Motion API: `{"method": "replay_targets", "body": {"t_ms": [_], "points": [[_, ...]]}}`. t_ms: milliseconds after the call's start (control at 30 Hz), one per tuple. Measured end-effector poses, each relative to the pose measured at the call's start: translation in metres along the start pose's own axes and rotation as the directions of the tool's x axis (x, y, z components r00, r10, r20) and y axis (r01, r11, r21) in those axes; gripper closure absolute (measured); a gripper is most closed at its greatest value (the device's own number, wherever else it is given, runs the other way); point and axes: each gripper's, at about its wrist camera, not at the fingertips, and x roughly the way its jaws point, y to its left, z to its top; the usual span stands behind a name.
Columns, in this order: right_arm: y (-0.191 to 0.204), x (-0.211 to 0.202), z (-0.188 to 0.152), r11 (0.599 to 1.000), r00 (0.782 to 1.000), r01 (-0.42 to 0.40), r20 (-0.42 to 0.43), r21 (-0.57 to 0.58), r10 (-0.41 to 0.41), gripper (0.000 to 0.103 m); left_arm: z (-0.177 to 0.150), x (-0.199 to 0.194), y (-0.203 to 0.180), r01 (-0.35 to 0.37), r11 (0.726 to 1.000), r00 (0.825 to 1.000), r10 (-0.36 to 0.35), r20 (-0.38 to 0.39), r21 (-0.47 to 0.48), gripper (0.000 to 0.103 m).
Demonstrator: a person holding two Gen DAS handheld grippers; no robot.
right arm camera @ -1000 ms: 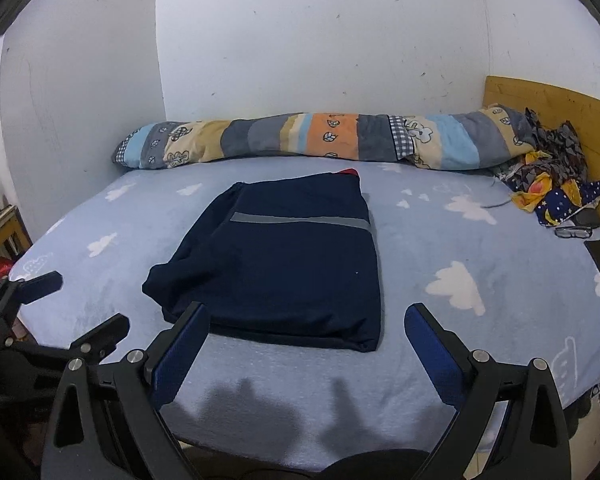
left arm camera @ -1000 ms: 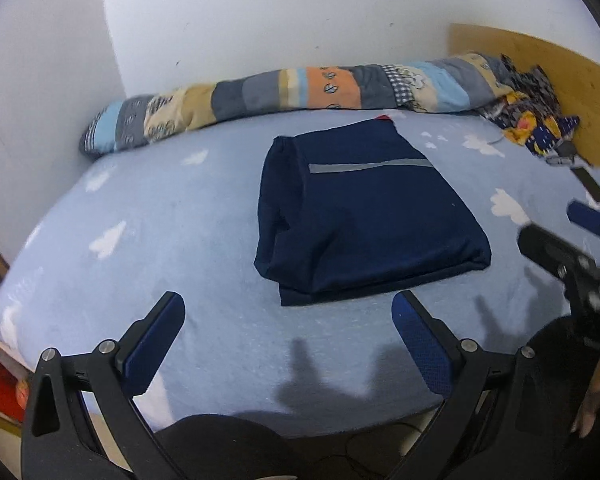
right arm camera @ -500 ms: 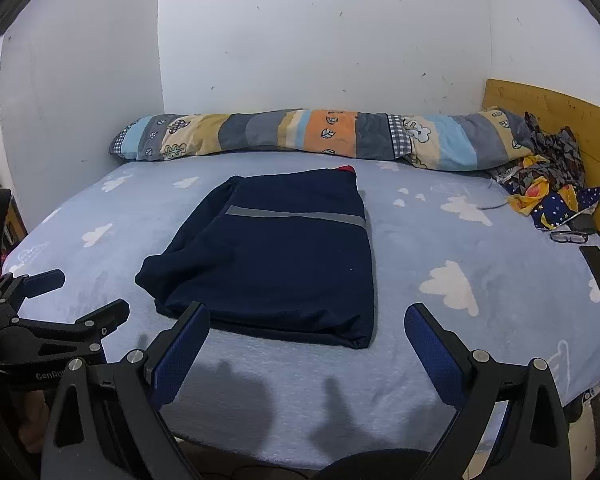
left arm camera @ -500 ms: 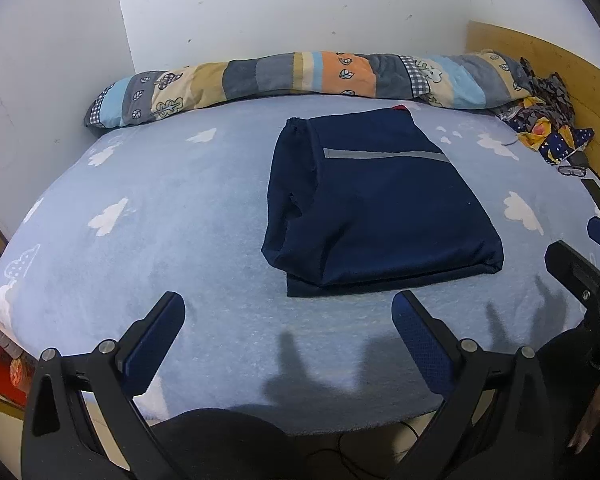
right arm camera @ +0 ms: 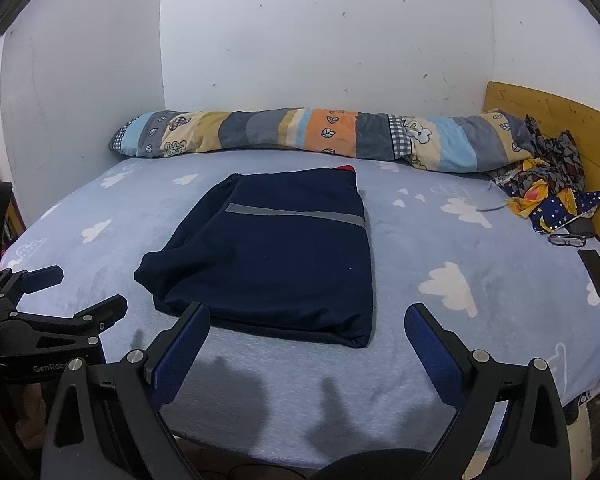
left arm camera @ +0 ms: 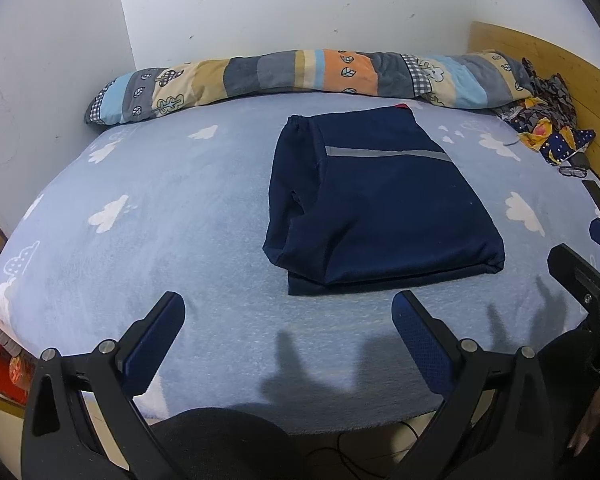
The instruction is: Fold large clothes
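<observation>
I judge the folding nearly done: the garment (left arm camera: 376, 208) lies as a compact rectangle mid-bed (left arm camera: 148, 216), while my left tool (left arm camera: 288, 336) and right tool (right arm camera: 306, 344) hover spread, empty.

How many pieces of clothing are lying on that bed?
2 that I can see: a folded navy garment mid-bed, and a crumpled patterned one by the headboard. More may hide in that pile.

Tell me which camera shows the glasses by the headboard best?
The right wrist view: the glasses lie in plain sight on the bed, between the patterned cloth and the phone. In the left wrist view they are only a small, indistinct shape near the frame's edge.
</observation>
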Motion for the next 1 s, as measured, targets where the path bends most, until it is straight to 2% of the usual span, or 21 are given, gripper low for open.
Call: {"method": "replay_targets", "body": {"t_ms": [1000], "points": [[-0.0023, -0.0041, 0.0008, 1.000, 1.000, 0.006, -0.006, -0.004, -0.006, 0.004, -0.0005, -0.0018, 0.0040, 0.017, 1.000, 1.000, -0.017, 0.001, 0.002, 0.000]]}}
